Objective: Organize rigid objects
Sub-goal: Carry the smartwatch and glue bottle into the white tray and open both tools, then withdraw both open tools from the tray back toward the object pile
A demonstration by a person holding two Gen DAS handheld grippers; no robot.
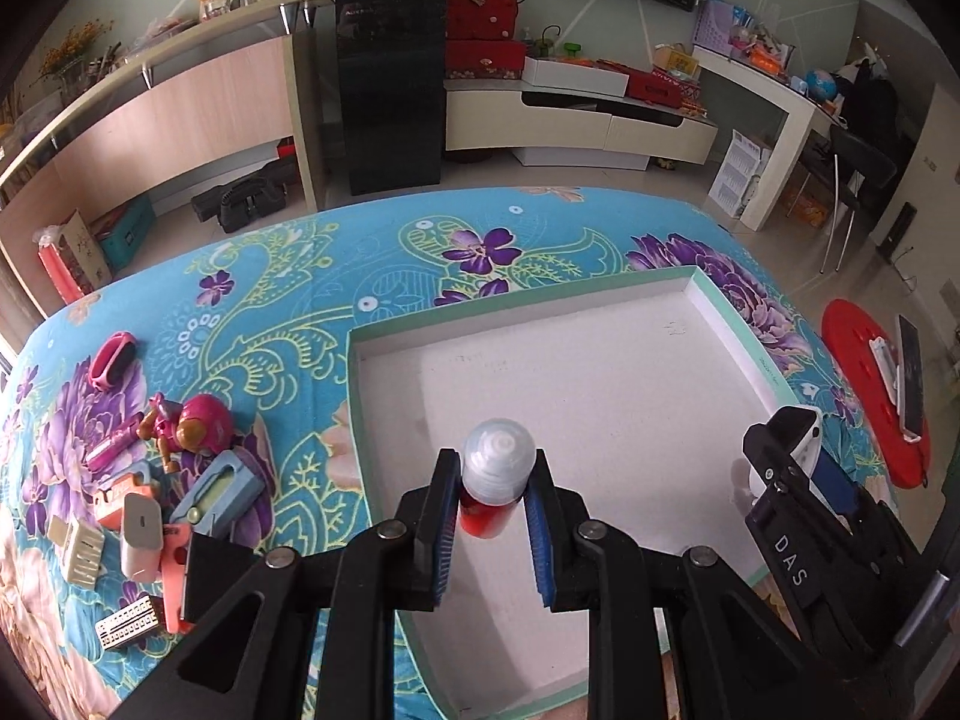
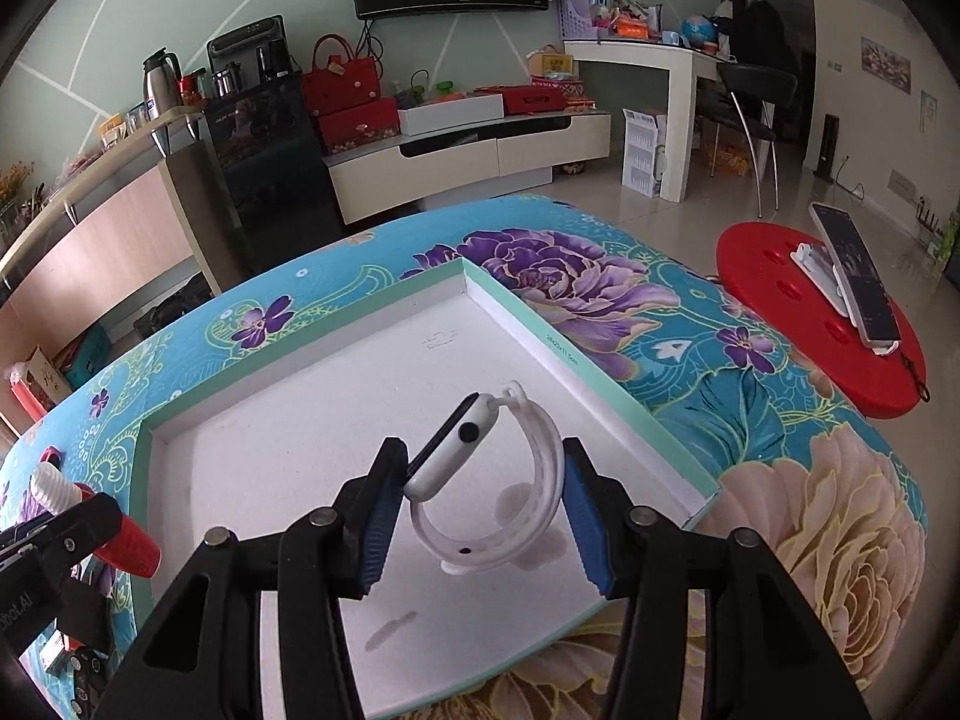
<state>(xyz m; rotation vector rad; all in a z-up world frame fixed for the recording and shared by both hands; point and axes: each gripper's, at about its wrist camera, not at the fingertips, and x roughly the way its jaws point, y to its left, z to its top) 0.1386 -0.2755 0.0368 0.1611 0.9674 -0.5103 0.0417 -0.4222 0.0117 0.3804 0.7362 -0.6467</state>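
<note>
White watch (image 2: pixel 480 480) is riding springy by its band in my right gripper (image 2: pixel 480 516), half-open, while my left gripper (image 1: pixel 489 510) is pinching the slick, light bottle (image 1: pixel 495 480) over the tray (image 1: pixel 720 300).

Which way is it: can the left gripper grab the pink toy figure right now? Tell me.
Probably not. The left gripper is already shut on a red bottle above the tray; the pink toy figure lies off to its left on the cloth, unobstructed.

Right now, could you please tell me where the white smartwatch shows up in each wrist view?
Left wrist view: the white smartwatch sits at the right edge, clamped in the right gripper.
Right wrist view: it hangs at centre, between the gripper's blue pads.
Shared landmark: the mint-rimmed white tray, with the watch above it in both.
</note>
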